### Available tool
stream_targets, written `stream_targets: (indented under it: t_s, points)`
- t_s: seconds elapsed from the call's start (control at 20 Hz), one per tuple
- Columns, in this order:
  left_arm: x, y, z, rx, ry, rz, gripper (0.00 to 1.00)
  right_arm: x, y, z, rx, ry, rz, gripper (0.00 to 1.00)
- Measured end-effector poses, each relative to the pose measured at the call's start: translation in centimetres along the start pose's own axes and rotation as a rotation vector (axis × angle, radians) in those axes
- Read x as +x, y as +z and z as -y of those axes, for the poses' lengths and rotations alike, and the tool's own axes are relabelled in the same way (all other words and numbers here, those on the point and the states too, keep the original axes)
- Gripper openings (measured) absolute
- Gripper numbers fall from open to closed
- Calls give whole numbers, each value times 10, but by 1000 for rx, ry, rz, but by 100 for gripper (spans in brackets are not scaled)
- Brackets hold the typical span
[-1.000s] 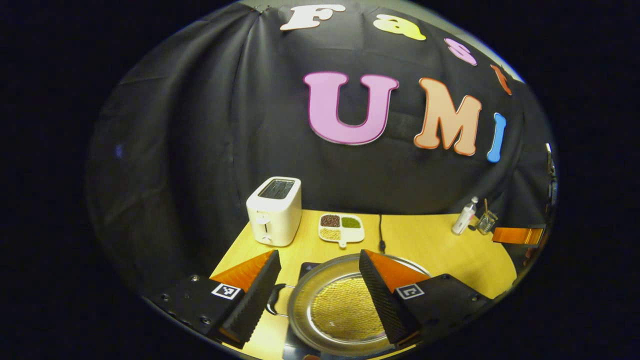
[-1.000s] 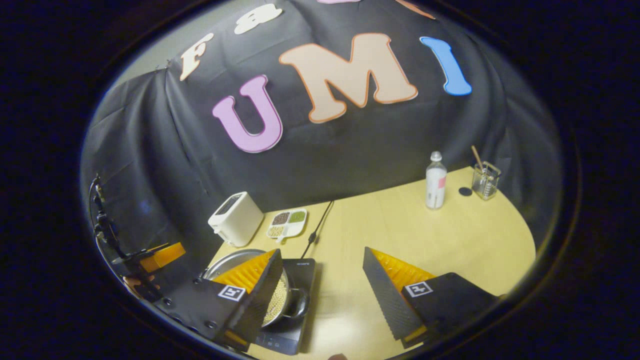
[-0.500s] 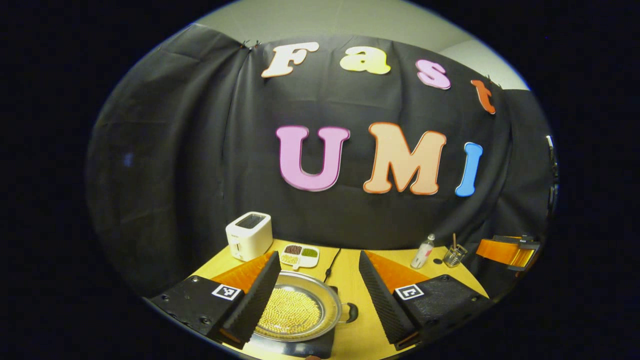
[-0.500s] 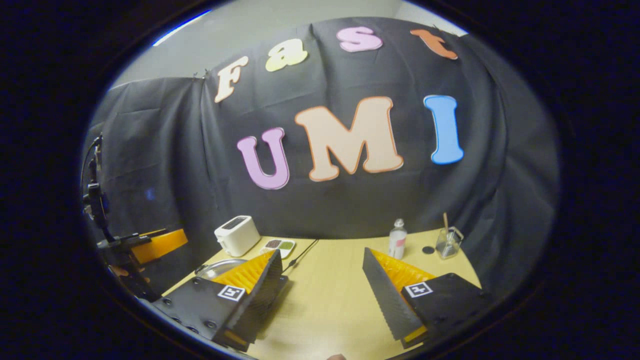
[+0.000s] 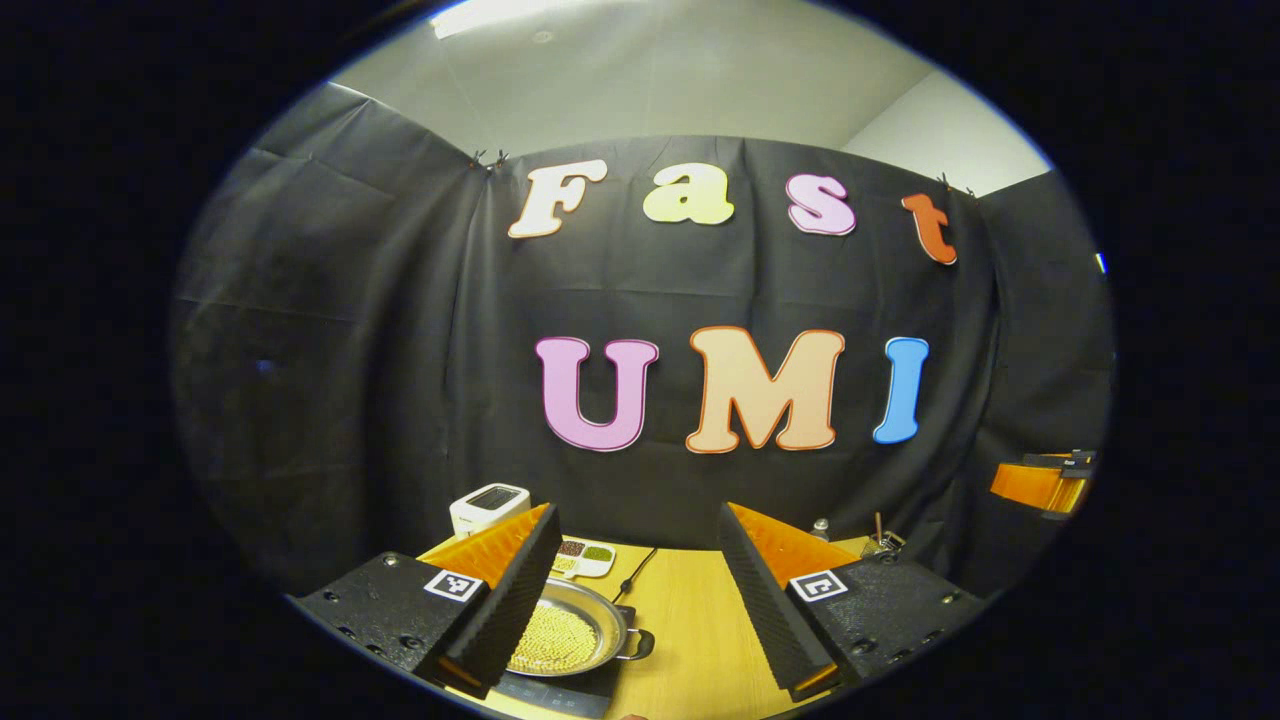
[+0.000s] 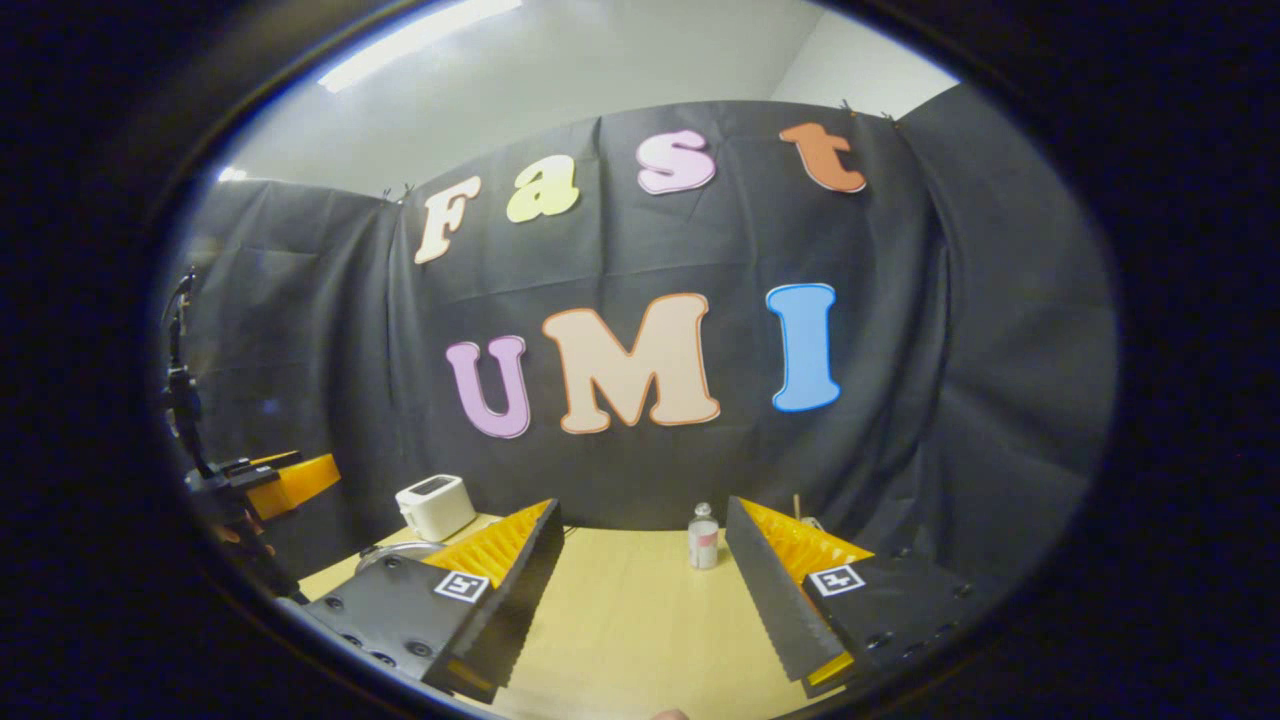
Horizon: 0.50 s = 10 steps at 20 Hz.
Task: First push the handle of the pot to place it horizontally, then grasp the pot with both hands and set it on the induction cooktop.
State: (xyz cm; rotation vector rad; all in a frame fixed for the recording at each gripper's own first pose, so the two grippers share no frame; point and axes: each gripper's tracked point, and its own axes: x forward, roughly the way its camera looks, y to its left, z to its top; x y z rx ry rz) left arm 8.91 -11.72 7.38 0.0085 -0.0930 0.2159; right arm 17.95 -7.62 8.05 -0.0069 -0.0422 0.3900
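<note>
A steel pot (image 5: 614,626) filled with yellow beans sits on the dark induction cooktop (image 5: 568,693), low in the left gripper view. Its small black side handle (image 5: 641,646) points right. My left gripper (image 5: 640,600) hangs open above and behind the pot, holding nothing; its left finger covers the pot's left part. In the right gripper view, my right gripper (image 6: 640,590) is open over bare table (image 6: 620,625), and a sliver of the pot's rim (image 6: 392,553) shows behind its left finger. Each gripper appears far off in the other's view: right gripper (image 5: 1040,482), left gripper (image 6: 285,480).
At the back of the yellow table stand a white toaster (image 5: 488,506) and a divided tray of grains (image 5: 584,556). A black cable (image 5: 634,566) runs to the cooktop. A small bottle (image 6: 703,537) and a glass (image 5: 882,541) stand at the back right.
Both grippers have drawn back and tilted up, so the pot and table look smaller and lower. The pot stays on the cooktop. Both grippers stay open.
</note>
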Motion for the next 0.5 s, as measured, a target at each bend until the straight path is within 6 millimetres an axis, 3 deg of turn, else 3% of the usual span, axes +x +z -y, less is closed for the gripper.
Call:
stream_targets:
  t_s: [0.05,0.1,0.2,0.25,0.5]
  points:
    - [-3,2,5,-1,-7,10,92,-6,3,6,2,-7,13,92]
    - [-6,3,10,0,-12,17,95,-10,4,12,2,-22,19,92]
    - [-11,1,17,6,-23,21,92,-19,5,21,2,-42,24,92]
    - [-12,1,20,12,-28,26,96,-24,6,23,-1,-47,29,92]
    - [-20,2,35,10,-55,49,92,-40,13,25,-37,-69,59,92]
